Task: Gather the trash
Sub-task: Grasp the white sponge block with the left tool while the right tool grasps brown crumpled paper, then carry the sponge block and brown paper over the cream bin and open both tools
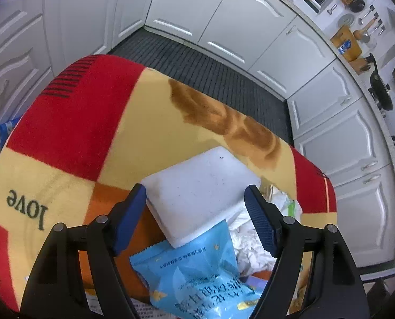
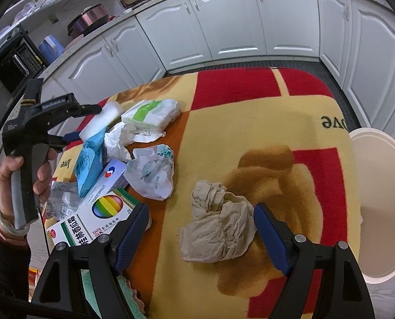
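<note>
Right claw (image 2: pixel 201 232): jaws wide apart, straddling the brown wad (image 2: pixel 218 228), not closed on it yet!
Left claw (image 1: pixel 196 215): also spread open, lined up on the foam block (image 1: pixel 197 188); one blue pad looks close to the block's edge, contact hard to call.
Bin (image 2: pixel 378 207): white, sitting just off the blanket's right edge, and the part of its inside that shows is bare, so by my read nothing has gone in.
Pile: all on the blanket (image 2: pixel 250 122) — blue packet (image 1: pixel 194 268), tissue pack (image 2: pixel 152 113), crumpled white papers (image 2: pixel 151 175), two boxes (image 2: pixel 101 212) near the left claw.
Brown wad: lies apart from the pile, nearest the bin.
Progress: looks like the very start; every piece is left to move.
Next call: pinch the wad, swing right, drop it in.
</note>
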`<action>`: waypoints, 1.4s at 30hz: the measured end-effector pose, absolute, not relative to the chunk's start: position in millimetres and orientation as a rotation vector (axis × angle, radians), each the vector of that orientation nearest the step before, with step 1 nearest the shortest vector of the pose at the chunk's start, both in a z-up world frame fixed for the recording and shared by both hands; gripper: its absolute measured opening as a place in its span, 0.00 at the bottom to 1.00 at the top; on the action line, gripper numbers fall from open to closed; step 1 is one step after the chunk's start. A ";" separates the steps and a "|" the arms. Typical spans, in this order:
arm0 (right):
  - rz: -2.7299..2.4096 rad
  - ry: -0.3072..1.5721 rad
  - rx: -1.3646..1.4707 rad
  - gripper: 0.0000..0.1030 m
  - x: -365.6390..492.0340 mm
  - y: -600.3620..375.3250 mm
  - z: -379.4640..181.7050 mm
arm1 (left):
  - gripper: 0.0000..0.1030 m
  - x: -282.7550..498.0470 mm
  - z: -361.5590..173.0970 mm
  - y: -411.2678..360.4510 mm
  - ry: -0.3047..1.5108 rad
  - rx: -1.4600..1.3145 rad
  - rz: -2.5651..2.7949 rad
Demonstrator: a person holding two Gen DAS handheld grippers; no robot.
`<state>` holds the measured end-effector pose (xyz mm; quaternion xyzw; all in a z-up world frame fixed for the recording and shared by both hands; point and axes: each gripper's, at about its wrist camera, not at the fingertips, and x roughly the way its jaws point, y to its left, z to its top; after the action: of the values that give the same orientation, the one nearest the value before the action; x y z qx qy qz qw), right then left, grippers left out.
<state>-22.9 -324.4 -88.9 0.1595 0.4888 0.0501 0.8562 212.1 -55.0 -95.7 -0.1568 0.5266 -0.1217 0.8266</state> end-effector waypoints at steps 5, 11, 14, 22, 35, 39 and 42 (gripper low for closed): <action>0.106 1.036 0.338 0.77 -22.2 -324.4 -91.6 | 0.65 209.0 -95.6 -56.4 1.090 -0.309 -0.258; 0.117 1.011 0.350 0.74 -23.7 -326.5 -96.1 | 0.10 198.8 -85.7 -55.4 1.056 -0.268 -0.248; 0.131 1.004 0.355 0.40 -23.2 -327.6 -99.4 | 0.07 197.8 -78.8 -46.0 1.061 -0.310 -0.271; 0.153 0.936 0.323 0.26 -37.5 -325.3 -88.6 | 0.04 185.6 -75.3 -45.7 1.057 -0.302 -0.294; 0.151 0.915 0.337 0.26 -47.0 -333.3 -77.0 | 0.61 185.7 -83.4 -21.1 1.094 -0.524 -0.301; 0.162 0.926 0.337 0.26 -45.4 -331.2 -79.3 | 0.61 194.2 -106.8 -18.2 1.145 -0.616 -0.288; 0.162 0.932 0.340 0.26 -44.1 -331.2 -81.0 | 0.61 198.4 -114.8 -17.3 1.141 -0.691 -0.293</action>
<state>-44.1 -331.2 -81.0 0.1628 0.4466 0.0774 0.8764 198.4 -17.3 -114.8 -0.3193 0.5272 -0.1356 0.7757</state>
